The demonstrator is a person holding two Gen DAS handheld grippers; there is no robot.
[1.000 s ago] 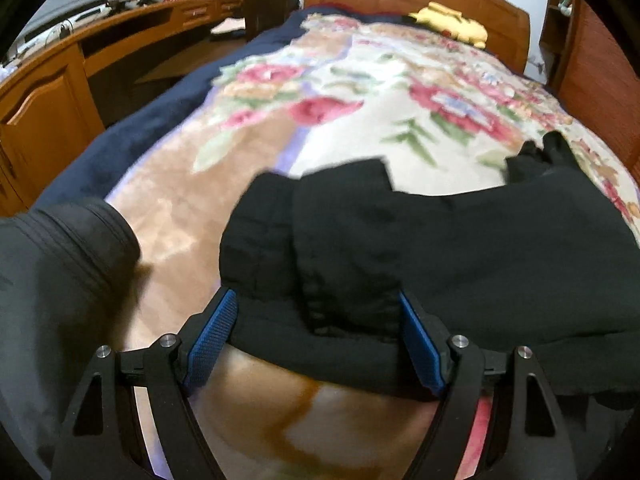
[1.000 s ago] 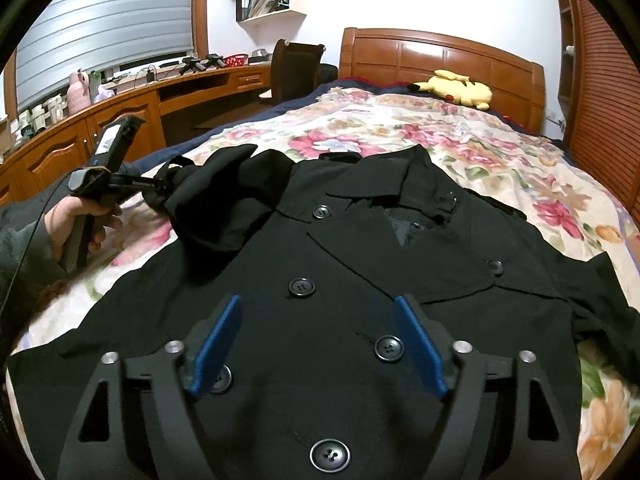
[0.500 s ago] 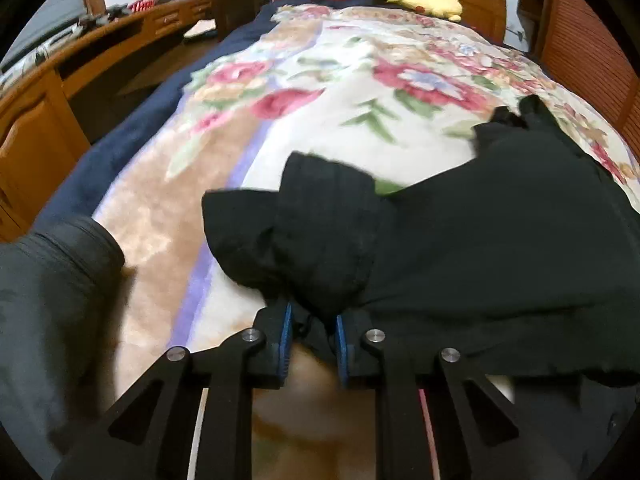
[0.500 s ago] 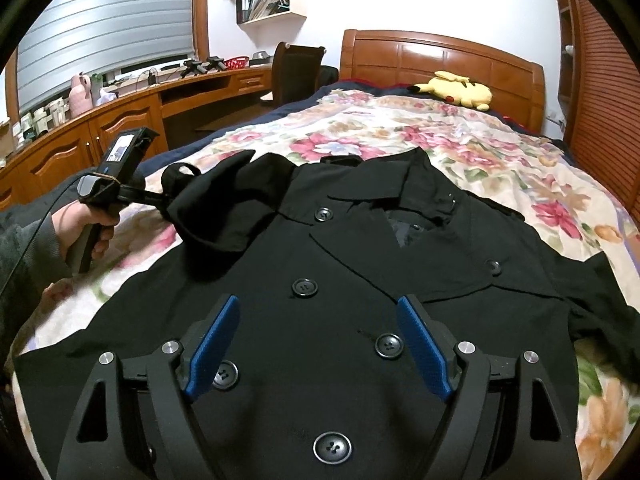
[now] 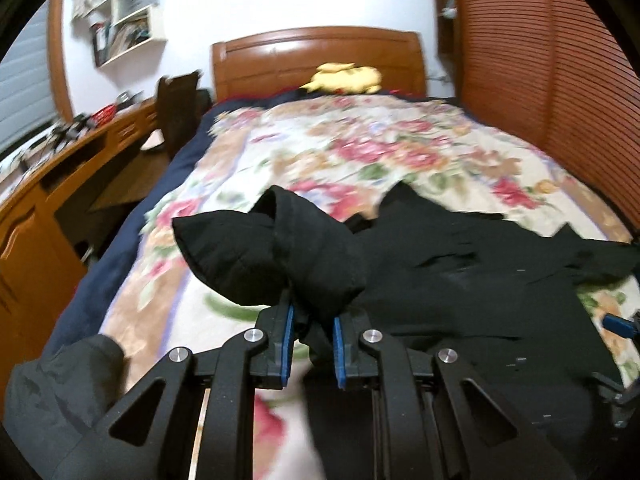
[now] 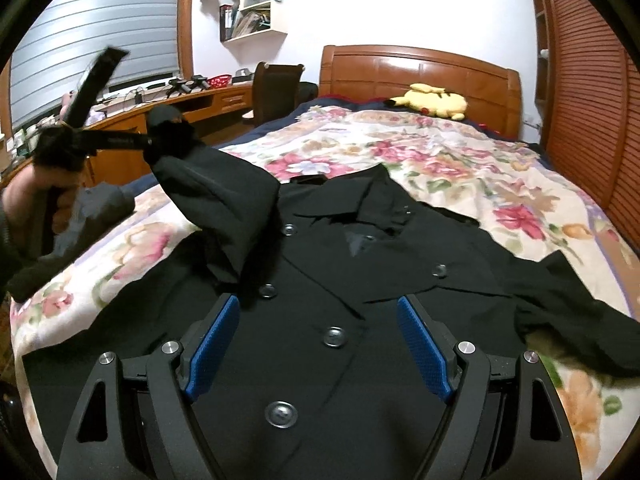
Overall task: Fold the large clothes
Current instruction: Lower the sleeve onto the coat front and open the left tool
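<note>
One sleeve (image 6: 216, 200) is pinched tight in the left tool (image 5: 311, 330) and held up left of the coat (image 6: 320, 320) on the bed (image 6: 460, 168), while the right tool (image 6: 320, 340), wide apart, holds nothing above the coat's buttons.

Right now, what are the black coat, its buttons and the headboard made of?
Black coat: looks like matte woven cloth, maybe wool blend; it drapes softly and shows no shine. Its buttons: glossy, probably plastic, catching light. Headboard: polished reddish wood with panelled surface and bright reflections.
</note>
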